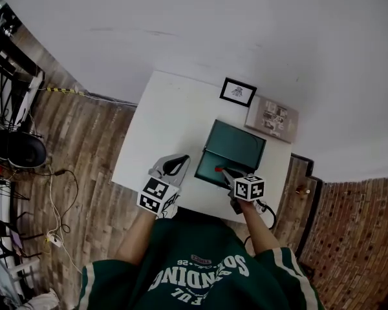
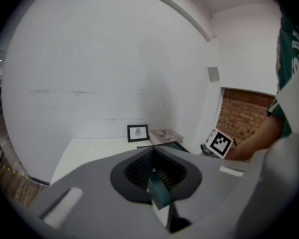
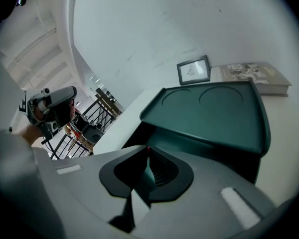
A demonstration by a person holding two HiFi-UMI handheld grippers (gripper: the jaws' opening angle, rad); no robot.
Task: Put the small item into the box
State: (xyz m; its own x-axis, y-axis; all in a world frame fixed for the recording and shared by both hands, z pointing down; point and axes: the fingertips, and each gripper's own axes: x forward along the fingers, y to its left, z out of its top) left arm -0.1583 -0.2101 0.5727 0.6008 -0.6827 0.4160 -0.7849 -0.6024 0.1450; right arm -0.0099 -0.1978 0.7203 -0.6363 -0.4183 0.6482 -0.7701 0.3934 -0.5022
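A dark green box (image 1: 236, 146) sits on the white table (image 1: 161, 118) with its lid (image 3: 214, 111) tilted up over a dark opening. My right gripper (image 1: 222, 170) is at the box's near edge, shut on a small red item (image 1: 217, 168). Only a red sliver of that item (image 3: 148, 148) shows at the jaw tips in the right gripper view. My left gripper (image 1: 175, 165) hovers over the table just left of the box. Its jaws are shut with nothing between them (image 2: 152, 172).
A small black picture frame (image 1: 238, 92) and a flat book (image 1: 272, 119) lie at the table's far right, behind the box. The table stands against a white wall. Wooden floor, cables and a black railing lie to the left.
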